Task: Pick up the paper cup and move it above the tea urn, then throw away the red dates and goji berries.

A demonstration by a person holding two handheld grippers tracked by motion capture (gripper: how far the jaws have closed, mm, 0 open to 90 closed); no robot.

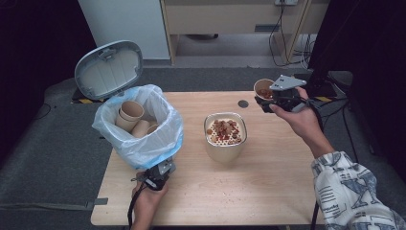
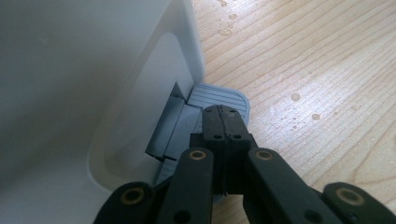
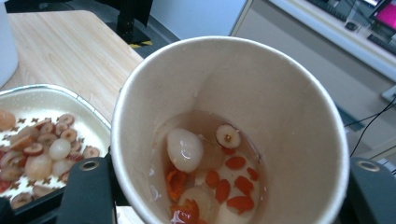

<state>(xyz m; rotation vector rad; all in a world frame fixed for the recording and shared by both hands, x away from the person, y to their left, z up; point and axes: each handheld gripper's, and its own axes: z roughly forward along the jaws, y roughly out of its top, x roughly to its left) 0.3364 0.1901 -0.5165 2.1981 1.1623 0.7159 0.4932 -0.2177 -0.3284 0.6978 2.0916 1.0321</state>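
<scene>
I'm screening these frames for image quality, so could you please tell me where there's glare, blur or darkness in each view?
High view: the wooden table is evenly lit, the surroundings nearly black. Left gripper view: window-like glare washes the wood at right, and the white bin wall is soft, shaded. Right gripper view: the paper cup is sharp, the background desk blurred.

No legible text or labels.

one white lidded bin (image 1: 143, 139), three tan paper cups inside (image 1: 131, 110), one held cup (image 1: 263, 87), one square strainer tub (image 1: 225, 141).
</scene>
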